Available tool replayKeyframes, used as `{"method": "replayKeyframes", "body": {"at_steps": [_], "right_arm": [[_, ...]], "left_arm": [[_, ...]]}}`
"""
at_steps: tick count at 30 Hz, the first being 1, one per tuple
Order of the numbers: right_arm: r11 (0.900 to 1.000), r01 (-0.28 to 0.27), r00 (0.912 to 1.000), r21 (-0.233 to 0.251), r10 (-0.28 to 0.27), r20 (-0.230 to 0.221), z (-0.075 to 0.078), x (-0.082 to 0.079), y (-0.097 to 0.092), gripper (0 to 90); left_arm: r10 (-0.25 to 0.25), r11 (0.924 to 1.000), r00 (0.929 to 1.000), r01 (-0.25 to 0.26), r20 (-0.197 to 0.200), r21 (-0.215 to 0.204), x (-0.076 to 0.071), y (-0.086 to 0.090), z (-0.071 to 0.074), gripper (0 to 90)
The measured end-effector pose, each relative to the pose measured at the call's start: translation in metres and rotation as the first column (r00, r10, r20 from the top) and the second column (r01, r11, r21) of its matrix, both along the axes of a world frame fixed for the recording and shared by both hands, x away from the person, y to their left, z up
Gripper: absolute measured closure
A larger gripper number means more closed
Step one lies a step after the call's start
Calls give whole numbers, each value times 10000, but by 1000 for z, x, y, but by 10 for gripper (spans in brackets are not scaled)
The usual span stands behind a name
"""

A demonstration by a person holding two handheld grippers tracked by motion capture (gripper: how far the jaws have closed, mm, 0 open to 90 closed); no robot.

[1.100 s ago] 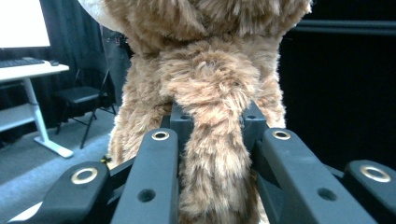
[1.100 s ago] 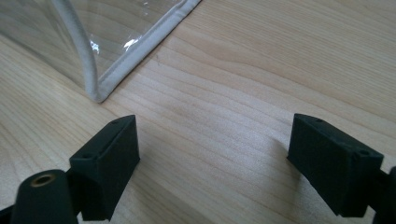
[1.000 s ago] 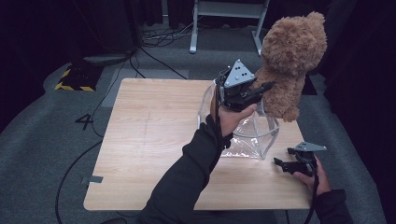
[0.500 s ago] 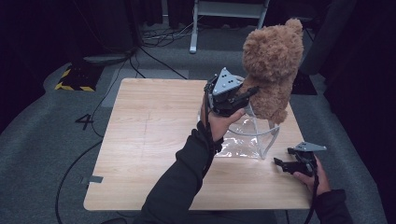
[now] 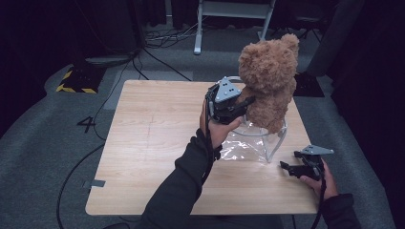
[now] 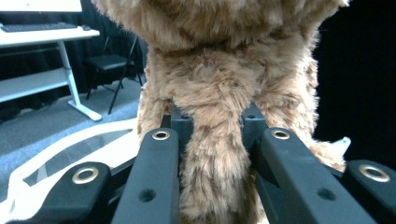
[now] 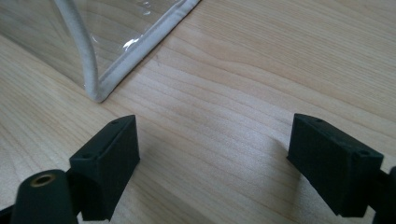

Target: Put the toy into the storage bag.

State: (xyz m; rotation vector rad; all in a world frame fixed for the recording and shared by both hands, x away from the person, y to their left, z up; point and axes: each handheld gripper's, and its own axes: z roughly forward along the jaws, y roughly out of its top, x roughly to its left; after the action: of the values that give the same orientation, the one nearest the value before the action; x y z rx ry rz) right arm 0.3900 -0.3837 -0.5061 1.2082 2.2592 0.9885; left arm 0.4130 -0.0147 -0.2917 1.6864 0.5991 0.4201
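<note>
A brown teddy bear (image 5: 270, 81) hangs upright over a clear plastic bag with white piping (image 5: 260, 143) that stands open on the wooden table (image 5: 153, 138). My left gripper (image 5: 239, 106) is shut on the bear's side; in the left gripper view its jaws squeeze a limb of the bear (image 6: 212, 158), and the bag's white rim (image 6: 70, 144) lies below. My right gripper (image 5: 286, 167) rests low on the table right of the bag, open. In the right gripper view its pads (image 7: 116, 149) stand wide apart over bare wood, with the bag's corner (image 7: 95, 91) just ahead.
Grey carpet surrounds the table, with cables (image 5: 157, 59) and a white stand (image 5: 229, 19) at the back. A yellow-black striped block (image 5: 76, 81) lies on the floor at far left. The table's left half is bare wood.
The left gripper has carried the bear leftwards and down, so its legs now hang over the bag's mouth. The right gripper has stayed put.
</note>
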Motion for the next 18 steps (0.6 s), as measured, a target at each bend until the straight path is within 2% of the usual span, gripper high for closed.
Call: {"method": "replayKeyframes", "body": {"at_steps": [5, 8, 11, 15, 18], "right_arm": [[10000, -1, 10000, 3, 1, -2, 0, 0, 0, 162], [10000, 1, 10000, 3, -1, -5, 0, 0, 0, 162], [10000, 2, 10000, 3, -2, -5, 0, 0, 0, 163], [10000, 0, 10000, 3, 0, -5, 0, 0, 0, 162], [10000, 2, 10000, 3, -2, -4, 0, 0, 0, 162]], "left_arm": [[-84, 9997, 9997, 90, -224, 227, 2, 1, -8, 751], [-35, 9986, 9994, 53, -354, 525, 4, 1, -13, 751], [-34, 9984, 9990, 59, -444, 570, 6, 4, -18, 751], [-116, 9964, 9991, 148, -397, 830, 6, 3, -22, 752], [12, 9956, 9995, 18, -320, 932, 4, 5, -25, 753]]}}
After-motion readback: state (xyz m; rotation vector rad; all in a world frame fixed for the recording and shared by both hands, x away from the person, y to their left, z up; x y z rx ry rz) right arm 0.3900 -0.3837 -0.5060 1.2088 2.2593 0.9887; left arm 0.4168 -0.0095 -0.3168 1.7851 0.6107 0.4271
